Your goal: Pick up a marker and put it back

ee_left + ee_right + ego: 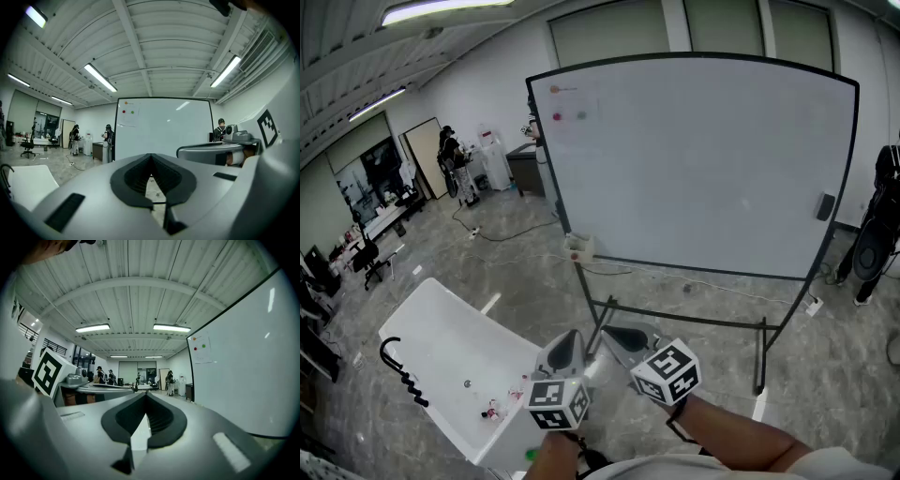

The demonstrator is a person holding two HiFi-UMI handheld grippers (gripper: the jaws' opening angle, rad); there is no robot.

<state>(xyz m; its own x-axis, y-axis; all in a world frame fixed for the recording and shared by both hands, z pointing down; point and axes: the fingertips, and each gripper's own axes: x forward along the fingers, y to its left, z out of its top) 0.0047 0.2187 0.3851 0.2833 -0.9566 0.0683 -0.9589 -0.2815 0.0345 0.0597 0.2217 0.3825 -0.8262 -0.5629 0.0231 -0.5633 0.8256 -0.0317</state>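
left claw [565, 352] and right claw [623, 339] are shut, empty, held low facing large white black-framed whiteboard [703, 159], pick not begun; marker is judged among small coloured bits [492, 410] on white rectangular table [431, 337].

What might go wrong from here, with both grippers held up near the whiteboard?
1. The left gripper and right gripper are both shut and empty; reaching like that would likely push a thing away instead of gripping it.
2. They sit close together in the head view, so they may bump each other.
3. The whiteboard stand's low crossbar lies just ahead, a possible trip point.
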